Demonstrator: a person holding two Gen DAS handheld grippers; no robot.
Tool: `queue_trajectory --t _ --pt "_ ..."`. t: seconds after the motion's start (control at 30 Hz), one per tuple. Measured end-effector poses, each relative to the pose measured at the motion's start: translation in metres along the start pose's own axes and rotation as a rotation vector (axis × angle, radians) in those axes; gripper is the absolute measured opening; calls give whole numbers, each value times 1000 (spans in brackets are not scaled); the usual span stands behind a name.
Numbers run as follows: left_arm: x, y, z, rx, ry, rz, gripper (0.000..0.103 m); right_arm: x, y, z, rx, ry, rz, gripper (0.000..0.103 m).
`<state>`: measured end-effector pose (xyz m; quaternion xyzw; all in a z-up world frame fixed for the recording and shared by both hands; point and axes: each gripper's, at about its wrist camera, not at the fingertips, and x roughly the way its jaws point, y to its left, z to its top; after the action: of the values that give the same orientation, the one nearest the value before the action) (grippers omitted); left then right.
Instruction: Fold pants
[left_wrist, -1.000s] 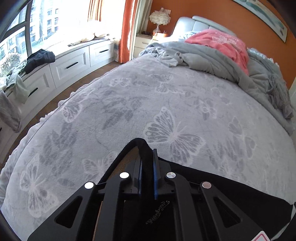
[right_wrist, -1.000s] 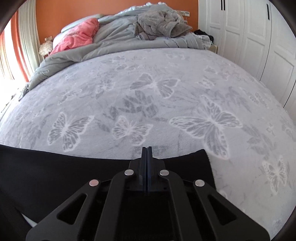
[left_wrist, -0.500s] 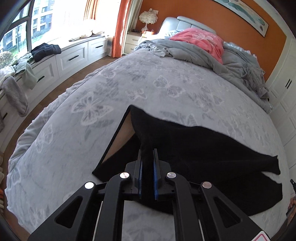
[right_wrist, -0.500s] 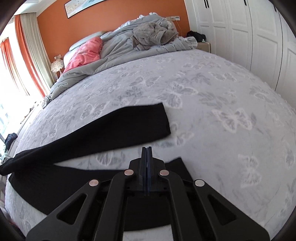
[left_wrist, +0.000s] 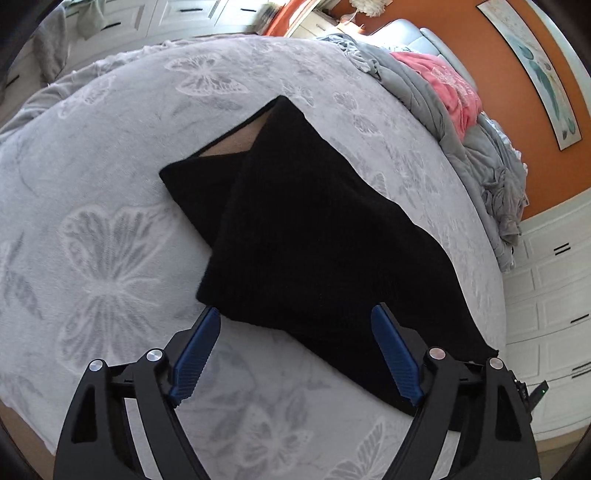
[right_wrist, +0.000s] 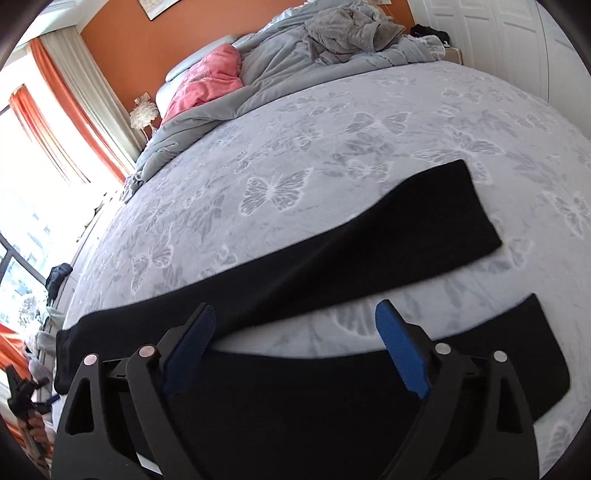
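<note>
- Grey bedspread (left_wrist: 110, 258) with a white butterfly pattern covers the bed; behind it I see an orange wall (right_wrist: 122, 33), a crumpled grey duvet (right_wrist: 280, 62) and a pink pillow (right_wrist: 207, 81) at the head end.
- White drawers (left_wrist: 546, 295) stand beside the bed in the left wrist view, and white wardrobe doors (right_wrist: 498, 33) in the right wrist view.
- My black pants (left_wrist: 314, 229) lie flat on the bedspread, near the foot edge of the bed. The waist end is on the left side, with a beige lining visible in its opening.
- In the right wrist view the two legs are spread apart, with a strip of bedspread between them.
- My left gripper (left_wrist: 295, 350) has its blue fingers (left_wrist: 195, 354) wide apart and opening; nothing is clamped, the pants edge lies under them.
- My right gripper (right_wrist: 295, 347) is also opening, with fingers (right_wrist: 402, 350) far apart above the nearer leg, holding nothing.
- I can read no brand or writing anywhere.
</note>
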<state>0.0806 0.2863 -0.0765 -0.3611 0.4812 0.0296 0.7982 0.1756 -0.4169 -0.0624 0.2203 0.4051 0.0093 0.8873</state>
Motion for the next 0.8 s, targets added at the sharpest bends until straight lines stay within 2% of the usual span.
queue_trajectory --t 0.1,0.17,0.2,0.23,0.27,0.3,0.33,0.37,0.47,0.53,0.57,0.6,0.67,0.7,0.77,0.8 --pt "24 8 10 -100 51 9 84 43 0 22 78 16 -82 86" --pt "35 21 17 -202 68 -5 82 67 -7 32 134 19 -139 86" --pt "37 25 21 -234 62 -19 82 78 -11 37 165 15 -157 84" --pt "37 27 24 -251 46 -37 79 86 -16 39 191 9 -165 77" --pt "33 27 29 -245 18 -48 57 93 -20 40 211 11 -156 42" --pt "30 23 35 -214 -1 -42 41 101 -23 40 223 26 -149 2" --pt "28 17 42 -170 -11 -44 25 102 -23 42 223 23 -156 3" --pt "25 13 48 -144 -19 -56 22 94 -20 45 209 -15 -134 3" --pt "10 -2 63 -92 -43 -99 20 31 2 52 102 -163 -10 3" --pt "1 -11 71 -37 -43 -94 21 -22 9 44 44 -227 46 3" --pt "0 -13 73 -9 -30 -71 26 -43 8 36 19 -239 54 3" --pt "1 -10 73 1 -22 -34 28 -61 6 23 -10 -238 44 3" --pt "7 4 66 9 -10 57 39 -79 -11 -12 -19 -198 18 4" --pt "13 13 62 4 1 104 39 -76 -21 -30 -15 -151 -4 4" --pt "17 34 53 -48 6 109 37 -54 -43 -66 -15 -41 -71 5" --pt "15 43 49 -89 3 75 38 -39 -53 -81 -10 18 -85 5"
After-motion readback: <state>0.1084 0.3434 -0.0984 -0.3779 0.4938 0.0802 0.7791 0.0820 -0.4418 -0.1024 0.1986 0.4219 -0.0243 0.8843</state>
